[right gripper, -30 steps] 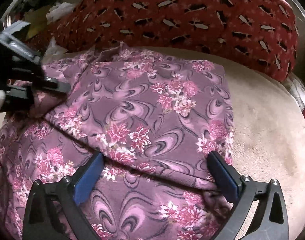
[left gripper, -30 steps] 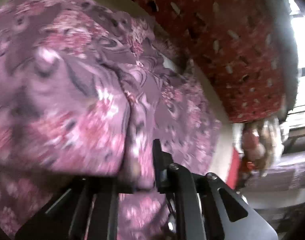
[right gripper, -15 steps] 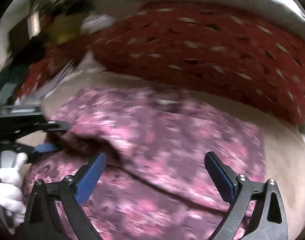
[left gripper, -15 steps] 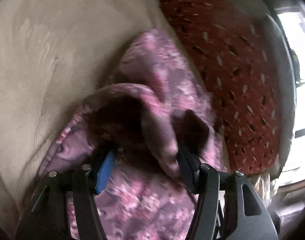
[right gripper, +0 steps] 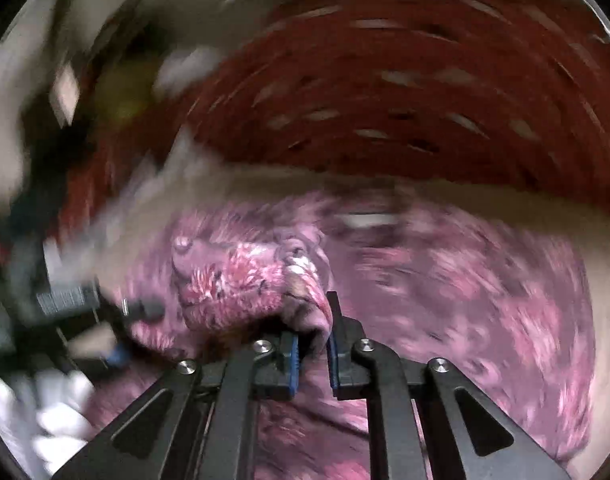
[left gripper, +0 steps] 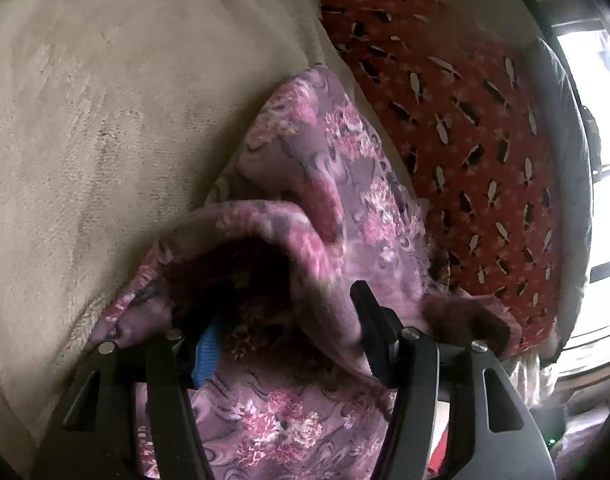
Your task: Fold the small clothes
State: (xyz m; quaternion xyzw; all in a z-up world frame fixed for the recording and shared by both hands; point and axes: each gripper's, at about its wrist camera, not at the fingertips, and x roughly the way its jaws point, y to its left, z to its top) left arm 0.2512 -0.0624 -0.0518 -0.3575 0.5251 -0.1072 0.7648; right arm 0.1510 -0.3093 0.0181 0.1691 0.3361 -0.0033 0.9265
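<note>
Right hand-held gripper [right gripper: 313,344] has just been closing and now pinches a bunched fold of the purple floral garment [right gripper: 445,292] between its blue pads [right gripper: 294,356]; the pinched cloth rises as a hump just beyond the fingertips, while the rest of the garment spreads out to the right on the beige blanket [right gripper: 609,248]. This view is heavily smeared, so finer detail of the cloth edges cannot be told.

At the left edge of the same view the left hand-held gripper [right gripper: 123,330] reaches in toward the garment, with a white-gloved hand [right gripper: 53,412] below it.

In the left wrist view, the left hand-held gripper [left gripper: 285,328] stands parted, its jaws set wide. A raised fold of the purple floral garment [left gripper: 337,184] arches between and over the fingers, forming a dark hollow, and the blue pad [left gripper: 207,350] on the left finger does not press on it. The garment runs away from the gripper toward the far side, lying on the beige blanket [left gripper: 105,100], which fills the left of the view. Along the garment's right side lies a red patterned cushion [left gripper: 465,112].
</note>
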